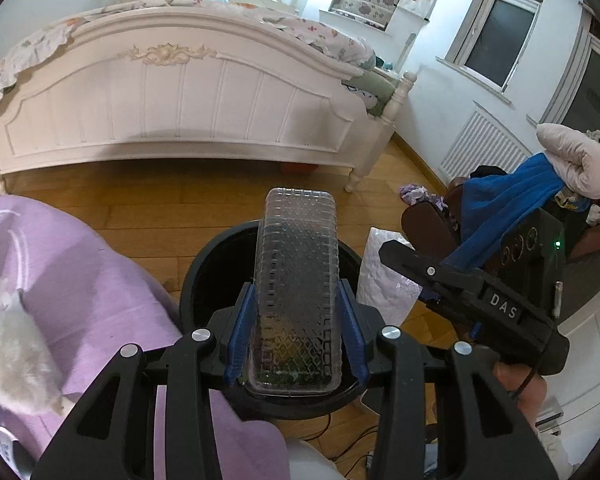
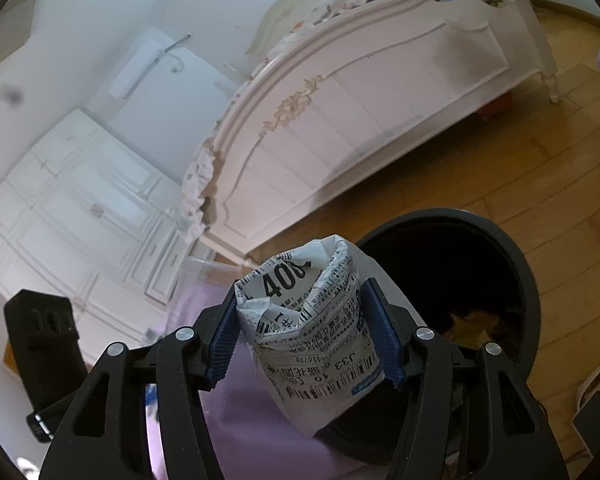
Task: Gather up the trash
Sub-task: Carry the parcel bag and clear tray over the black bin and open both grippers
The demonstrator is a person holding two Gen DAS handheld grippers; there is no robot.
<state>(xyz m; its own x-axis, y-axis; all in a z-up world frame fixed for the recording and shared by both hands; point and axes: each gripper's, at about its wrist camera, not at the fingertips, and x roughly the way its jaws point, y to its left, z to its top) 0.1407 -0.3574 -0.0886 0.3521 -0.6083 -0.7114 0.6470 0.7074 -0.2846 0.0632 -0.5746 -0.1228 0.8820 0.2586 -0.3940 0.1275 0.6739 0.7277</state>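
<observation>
Far left, a purple cover (image 1: 100, 280) w/ a white fluffy thing (image 1: 12, 360) lying on it. Behind it, a white bed (image 1: 180, 100) stands on the wood floor (image 1: 140, 200).

My left gripper (image 1: 298, 292) sits at centre, pointing down at an angle. Jaws are partly open, w/ both blue pads (image 1: 240, 332) against the long sides of a clear plastic container (image 1: 298, 280). It's ribbed, stands on edge and is gripped near its lower end. There are dark green bits at its bottom end. The container hangs right over the mouth of the black bin (image 1: 204, 256), which is on the floor just beside the purple cover.

Just right of the bin, a white bubble mailer (image 1: 380, 280) lies on the floor, touching or nearly touching the bin wall. Can't tell which.

Further right, my right gripper (image 2: 304, 300). Its jaws are about half open, closed round a crumpled white parcel bag (image 2: 312, 332) w/ printed shipping labels and barcodes. The left pad presses its upper side and the right pad meets it lower down. The bag is clear of the floor, over the bin's near-left rim and the edge of the purple cover, not yet over the opening proper. From this side I see some yellowish trash (image 2: 472, 320) at the bottom of the bin.
</observation>
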